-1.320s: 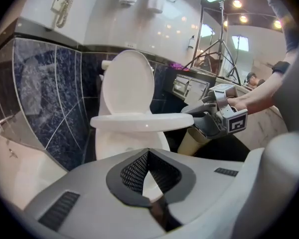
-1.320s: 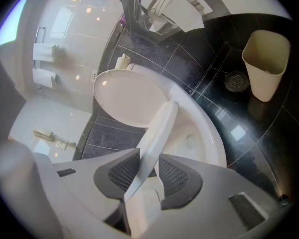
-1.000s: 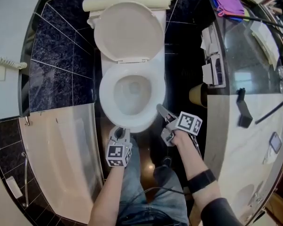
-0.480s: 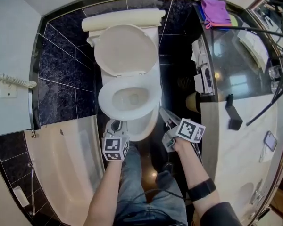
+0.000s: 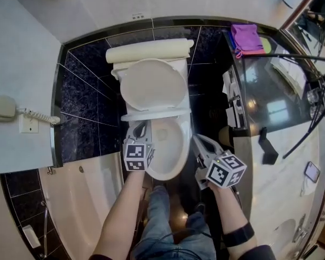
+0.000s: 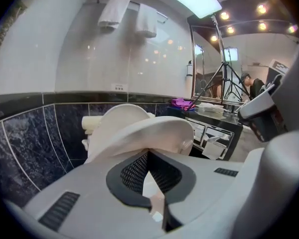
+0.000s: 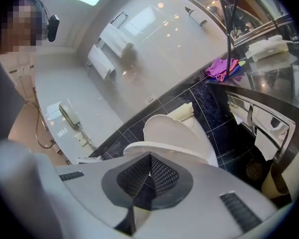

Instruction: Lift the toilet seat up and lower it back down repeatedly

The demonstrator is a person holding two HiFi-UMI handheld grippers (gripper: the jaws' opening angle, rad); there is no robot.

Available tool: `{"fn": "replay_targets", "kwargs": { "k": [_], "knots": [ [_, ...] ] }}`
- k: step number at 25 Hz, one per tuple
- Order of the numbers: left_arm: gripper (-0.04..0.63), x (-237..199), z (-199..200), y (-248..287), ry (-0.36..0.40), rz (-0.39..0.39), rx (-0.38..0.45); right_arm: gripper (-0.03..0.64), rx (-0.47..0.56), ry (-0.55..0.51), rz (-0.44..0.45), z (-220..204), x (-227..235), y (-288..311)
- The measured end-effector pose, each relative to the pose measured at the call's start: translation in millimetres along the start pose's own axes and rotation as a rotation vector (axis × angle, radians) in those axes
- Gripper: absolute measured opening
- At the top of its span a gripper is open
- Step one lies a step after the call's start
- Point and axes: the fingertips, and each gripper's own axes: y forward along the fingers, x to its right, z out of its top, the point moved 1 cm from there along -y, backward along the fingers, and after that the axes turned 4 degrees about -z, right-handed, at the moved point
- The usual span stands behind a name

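while left gripper (image 5: pixel 140 129) rose, toilet seat (image 5: pixel 158 114) lifted

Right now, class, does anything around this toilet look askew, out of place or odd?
Only the toilet seat: it hangs tilted, half-raised between the bowl and the upright lid, gripped at its edge by the left tool. Nothing else stands out.

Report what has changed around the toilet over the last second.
The toilet seat has swung up off the bowl and now stands tilted partway. The left gripper rose with it, shut, with its tips at the seat's rim. The right gripper, beside the bowl, has just been closing, with nothing between its jaws. The lid stayed upright.
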Motion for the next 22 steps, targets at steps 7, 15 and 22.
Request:
{"fn": "replay_targets", "kwargs": {
  "k": [7, 15, 22],
  "knots": [
    [-0.005, -35, 45, 52, 0.064, -0.004, 0.049, 0.006, -0.008, -0.037, -0.001, -1, -2, 23],
    [-0.005, -67, 76, 103, 0.104, -0.016, 0.037, 0.006, -0.007, -0.047, -0.017, 5, 4, 33],
    [-0.005, -57, 80, 80, 0.124, -0.027, 0.017, 0.006, -0.001, -0.086, -0.002, 11, -10, 33]
  ]
}}
